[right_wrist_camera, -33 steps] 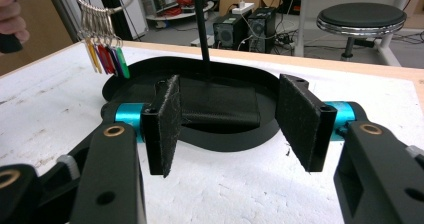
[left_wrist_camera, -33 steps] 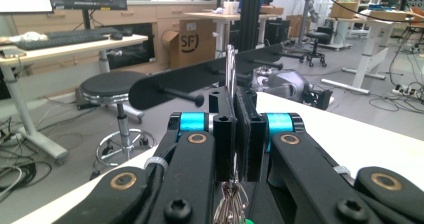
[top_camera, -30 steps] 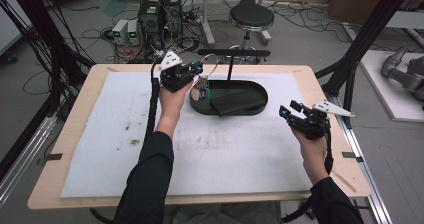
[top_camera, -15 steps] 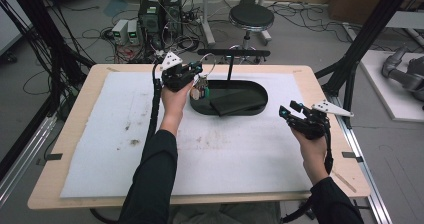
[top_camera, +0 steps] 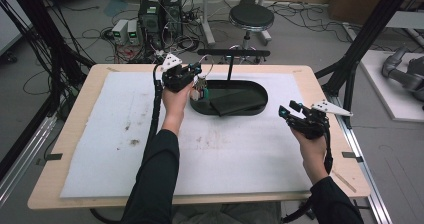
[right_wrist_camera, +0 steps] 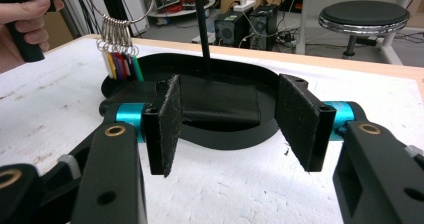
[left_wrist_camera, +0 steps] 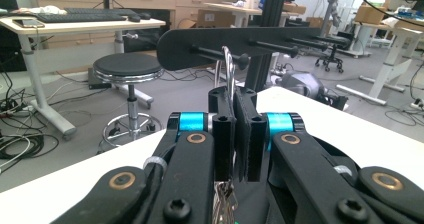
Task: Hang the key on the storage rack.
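Left gripper (top_camera: pixel 194 81) is up over the left end of the black oval tray (top_camera: pixel 260 109), jaws clamped tight on a large silver wire key ring (left_wrist_camera: pixel 228 66) — the loop pokes up between the pads in the left gripper view, close in front of the black peg rail (left_wrist_camera: pixel 260 41) on its thin post. From the right gripper view, the ring's bunch of small coloured tags (right_wrist_camera: pixel 120 64) dangles above the tray's left end. Right gripper (top_camera: pixel 295 115) hovers well apart over the white foam mat (top_camera: pixel 240 149), right of the tray — jaws spread wide, gripping nothing, facing the dark flat slab (right_wrist_camera: pixel 220 101) inside the tray
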The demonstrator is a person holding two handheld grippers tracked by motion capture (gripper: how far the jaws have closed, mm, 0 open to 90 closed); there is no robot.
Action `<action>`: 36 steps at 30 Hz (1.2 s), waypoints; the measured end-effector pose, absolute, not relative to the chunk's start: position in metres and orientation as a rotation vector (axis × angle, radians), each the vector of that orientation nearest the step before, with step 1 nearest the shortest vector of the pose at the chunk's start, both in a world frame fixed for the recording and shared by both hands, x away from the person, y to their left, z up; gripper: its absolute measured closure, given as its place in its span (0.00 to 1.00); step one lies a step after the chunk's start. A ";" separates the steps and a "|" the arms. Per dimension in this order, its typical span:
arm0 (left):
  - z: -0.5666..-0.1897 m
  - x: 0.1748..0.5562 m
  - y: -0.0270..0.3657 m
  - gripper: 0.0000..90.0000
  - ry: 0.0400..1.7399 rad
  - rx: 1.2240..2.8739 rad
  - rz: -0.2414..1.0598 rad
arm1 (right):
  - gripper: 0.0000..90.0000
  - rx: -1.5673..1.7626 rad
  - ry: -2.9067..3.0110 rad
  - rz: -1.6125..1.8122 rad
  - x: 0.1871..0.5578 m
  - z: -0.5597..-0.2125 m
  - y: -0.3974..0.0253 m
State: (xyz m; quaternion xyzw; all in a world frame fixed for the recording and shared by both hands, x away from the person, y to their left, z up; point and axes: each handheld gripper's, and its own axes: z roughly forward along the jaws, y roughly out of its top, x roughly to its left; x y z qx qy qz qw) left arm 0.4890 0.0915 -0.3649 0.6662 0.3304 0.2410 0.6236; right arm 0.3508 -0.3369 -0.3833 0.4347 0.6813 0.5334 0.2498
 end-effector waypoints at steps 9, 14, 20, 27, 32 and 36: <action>-0.367 0.486 0.093 0.72 0.829 1.520 0.557 | 0.50 1.192 1.852 1.450 0.351 -0.385 -0.340; -0.358 0.471 0.100 0.48 0.848 1.545 0.607 | 0.50 1.203 1.841 1.454 0.352 -0.387 -0.346; -0.342 0.440 0.100 0.36 0.797 1.678 0.789 | 0.47 1.201 1.849 1.491 0.352 -0.386 -0.352; -0.340 0.394 0.113 0.32 0.731 1.695 0.727 | 0.45 1.208 1.842 1.484 0.355 -0.384 -0.354; -0.347 0.365 0.135 0.28 0.721 1.688 0.699 | 0.45 1.213 1.815 1.483 0.354 -0.381 -0.358; -0.356 0.346 0.158 0.27 0.743 1.687 0.677 | 0.45 1.223 1.797 1.479 0.353 -0.379 -0.362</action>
